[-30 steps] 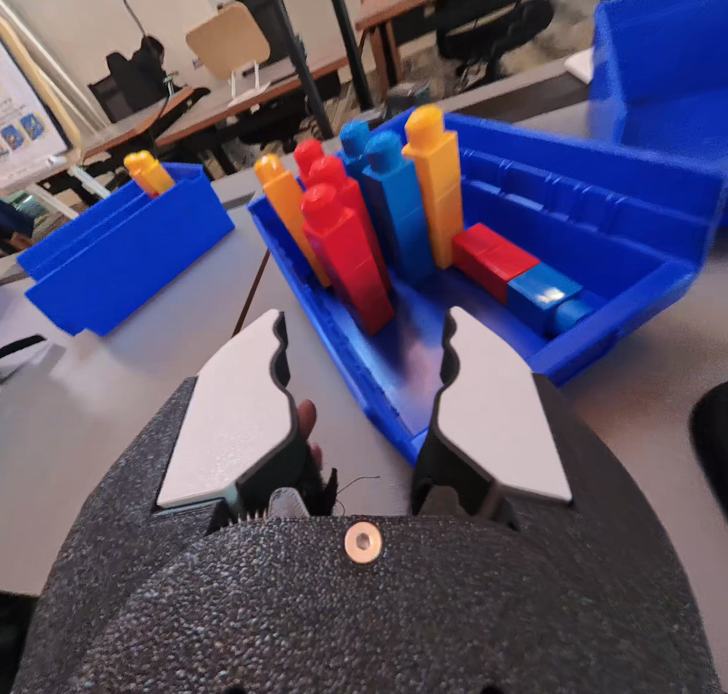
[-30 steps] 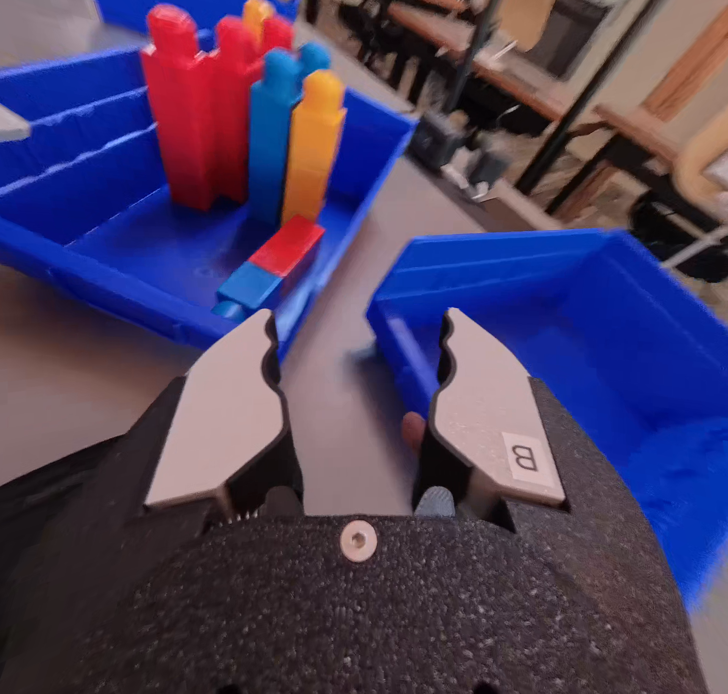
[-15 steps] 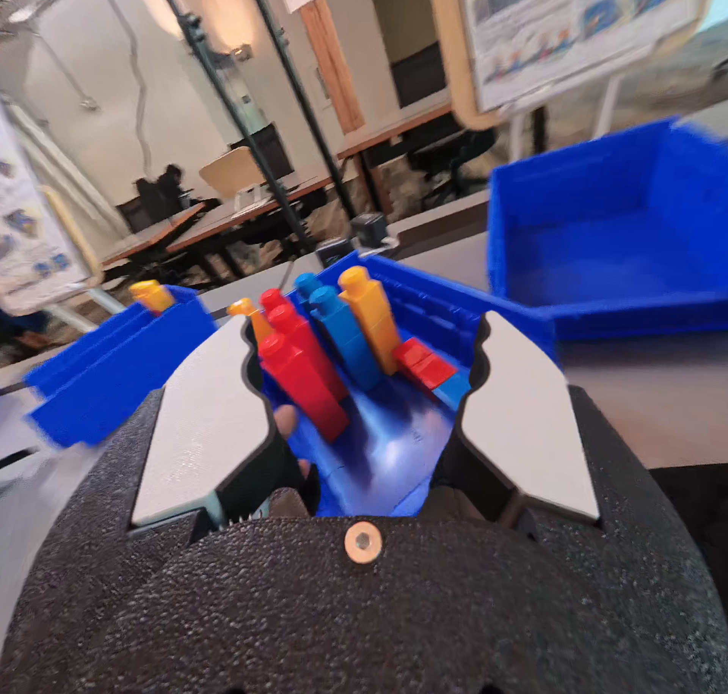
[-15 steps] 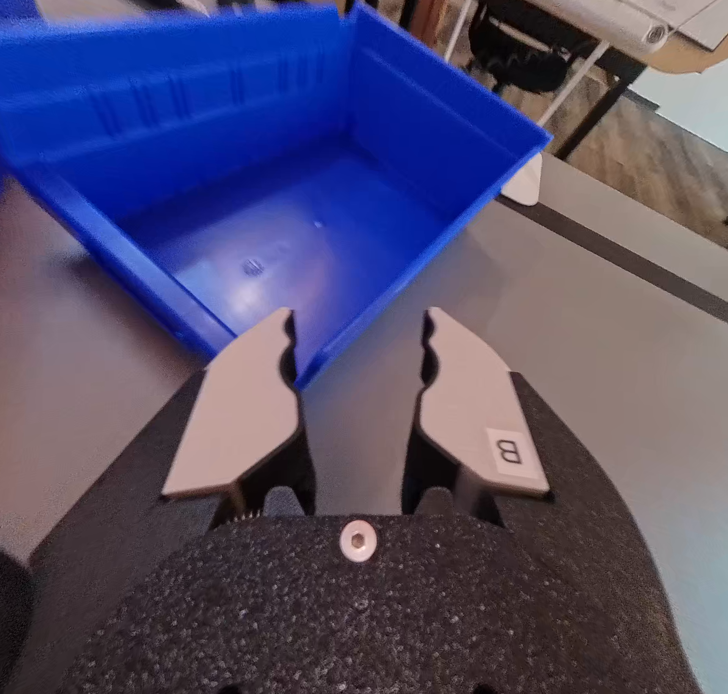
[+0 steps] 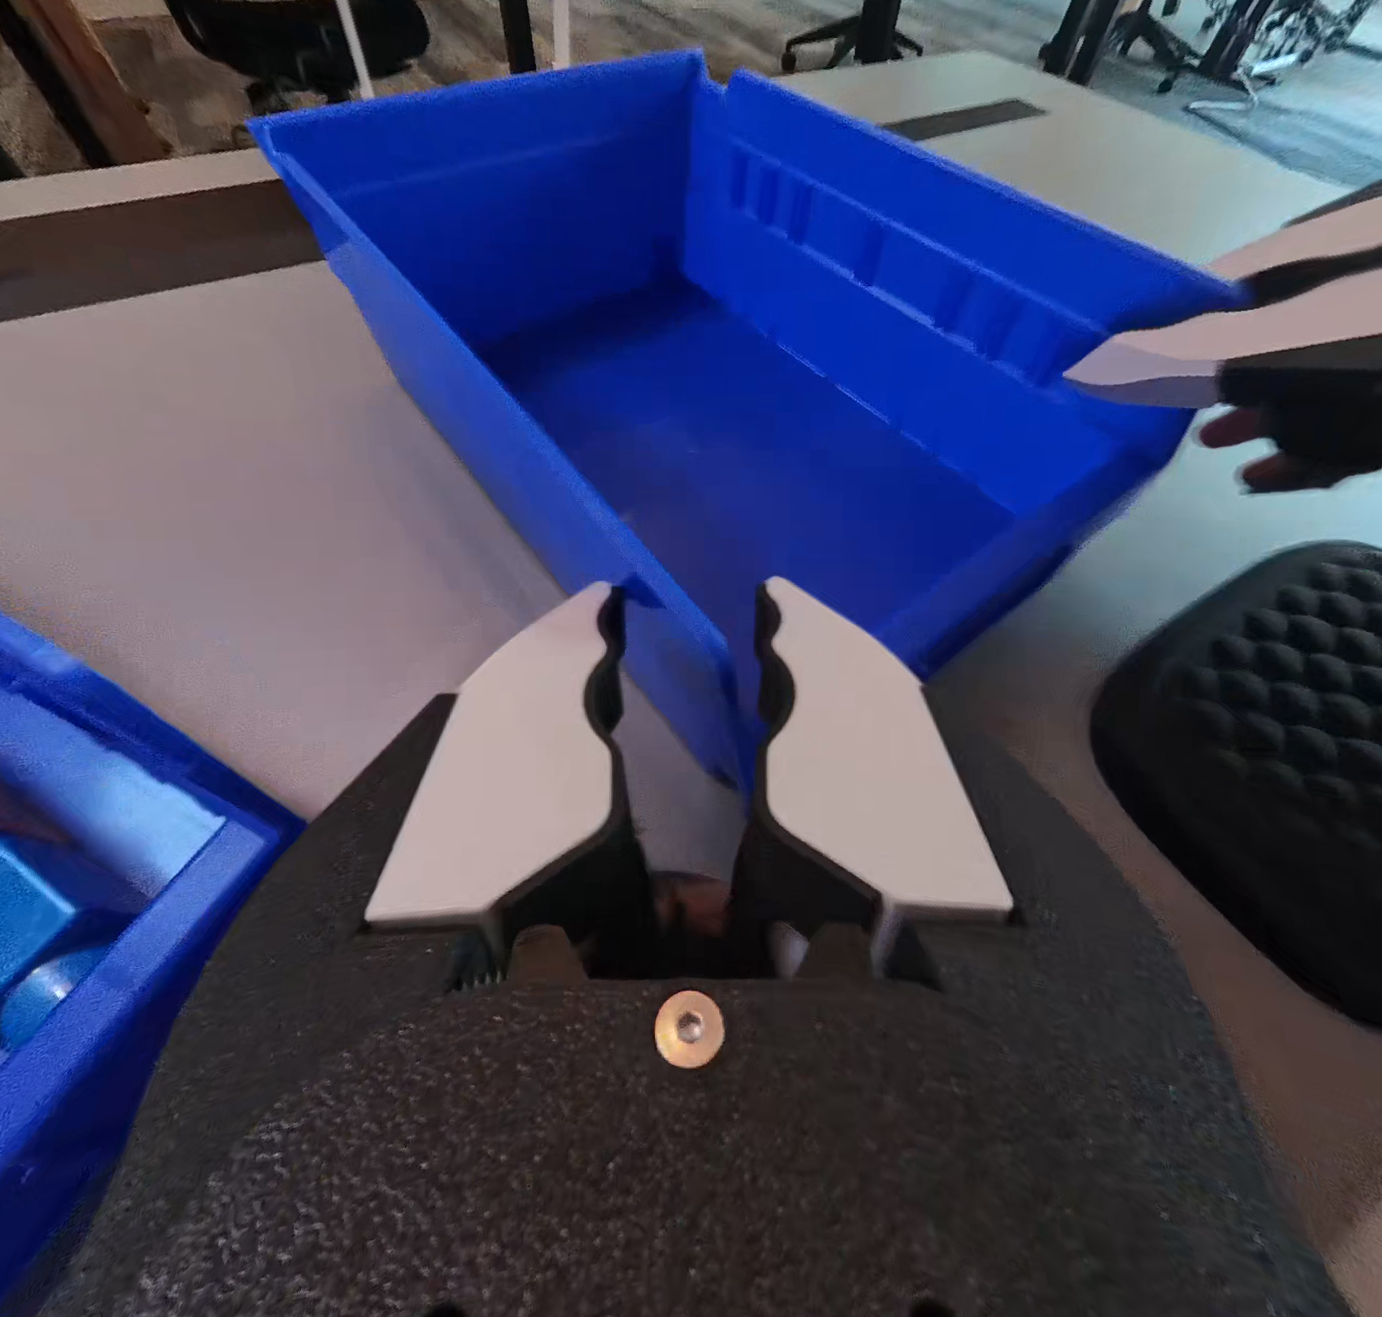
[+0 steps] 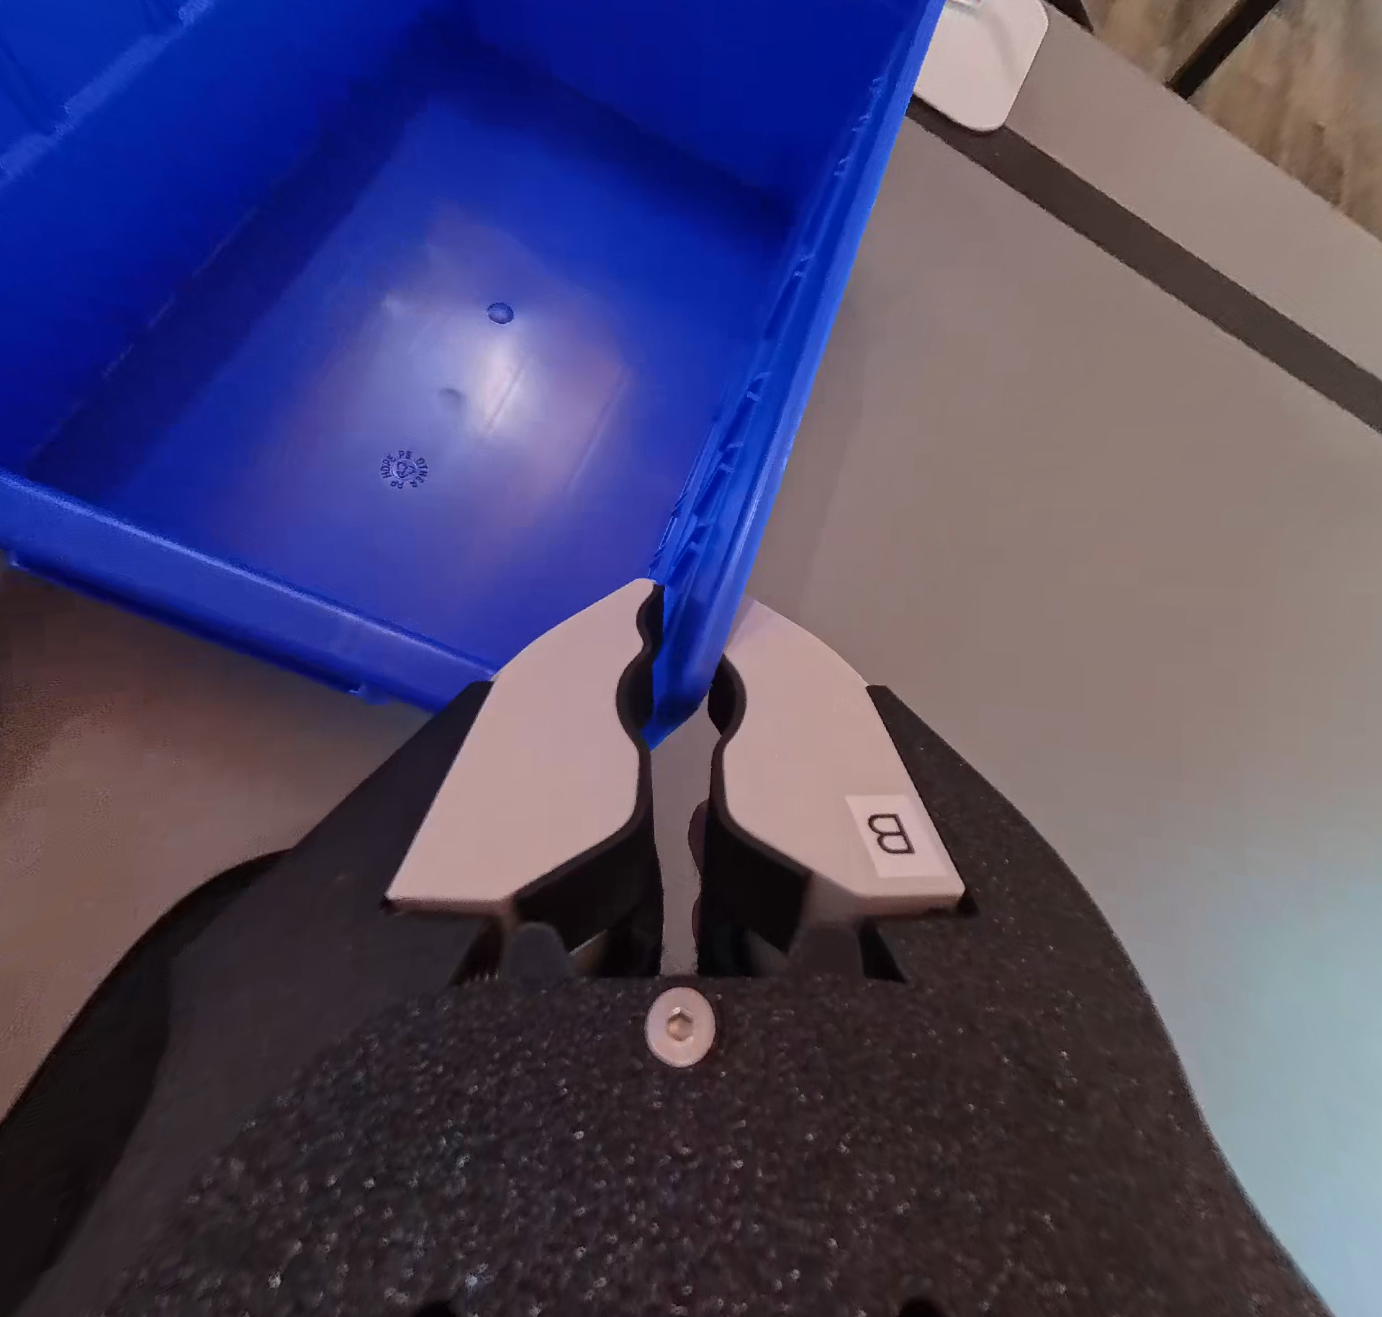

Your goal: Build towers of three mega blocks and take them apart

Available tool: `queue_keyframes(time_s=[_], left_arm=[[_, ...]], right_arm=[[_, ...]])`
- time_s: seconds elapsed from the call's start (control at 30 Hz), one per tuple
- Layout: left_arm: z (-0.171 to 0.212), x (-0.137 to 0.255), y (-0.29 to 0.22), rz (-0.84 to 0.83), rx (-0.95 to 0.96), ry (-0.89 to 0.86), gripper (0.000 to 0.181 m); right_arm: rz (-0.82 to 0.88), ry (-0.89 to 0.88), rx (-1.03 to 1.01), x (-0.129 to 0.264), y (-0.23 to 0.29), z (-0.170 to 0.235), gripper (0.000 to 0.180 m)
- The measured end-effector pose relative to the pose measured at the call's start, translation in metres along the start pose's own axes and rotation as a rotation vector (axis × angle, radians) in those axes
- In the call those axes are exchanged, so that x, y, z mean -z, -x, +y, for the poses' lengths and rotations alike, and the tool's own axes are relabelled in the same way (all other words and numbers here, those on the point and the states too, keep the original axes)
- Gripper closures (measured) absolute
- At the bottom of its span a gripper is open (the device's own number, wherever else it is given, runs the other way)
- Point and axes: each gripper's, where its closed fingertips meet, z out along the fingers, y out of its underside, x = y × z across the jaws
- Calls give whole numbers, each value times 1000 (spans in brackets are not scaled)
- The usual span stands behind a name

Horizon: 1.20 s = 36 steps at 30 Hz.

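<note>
Left gripper sits at the near left corner of a big blue bin — jaws narrowed, the bin's side wall runs down between the 2 fingers. Whether the pads actually press the wall, cannot tell; a slim gap shows on the left finger's side. Right gripper is at the opposite near corner of that same bin, fingers pinched tight on the right wall, rim edge wedged between them. In the left wrist view the right gripper shows at the far right edge, fingers edge-on over the bin's rim, with bare fingertips of the person's hand just below it.

Bin interior is bare blue plastic, a glossy glare patch and a small moulded stamp on the floor, ribbed slots along 1 long wall. Bin rests on a grey table with a dark strip across its far part.

Mega blocks — only 1 partly seen: a light blue block inside a second blue bin cut off at the lower left of the left wrist view, well apart from both grippers. It is blurry, shape hard to read.

Black textured pad lies on the table just right of the big bin. White flat stand base near the bin's far right corner. Office chairs and desk legs in the background.
</note>
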Motion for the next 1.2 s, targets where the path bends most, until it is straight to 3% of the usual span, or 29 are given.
queue_keyframes(time_s=[0.1,0.2,0.43,0.53,0.73,0.93,1.0,1.07,1.2], left_arm=[[-4,-15,6,-92,-147,20,160],[-16,-32,-8,-33,-201,28,160],[-68,-95,-74,82,-399,-14,163],[-84,-125,-108,171,-392,-34,163],[-96,-170,-148,214,-412,-55,168],[-87,-182,-161,225,-423,-58,166],[-77,-184,-163,249,-432,-21,163],[-72,-183,-161,270,-422,2,159],[-80,-152,-134,207,-420,11,123]], right_arm=[[71,-64,99,3,-9,1,170],[194,-113,201,12,-31,3,169],[424,-142,132,53,-118,22,169],[489,-108,38,70,-154,39,169],[538,-16,-60,76,-193,75,169],[506,9,-118,68,-203,96,168],[422,47,-174,62,-198,106,166],[301,53,-245,57,-190,113,159],[265,-20,-354,77,-202,110,111]])
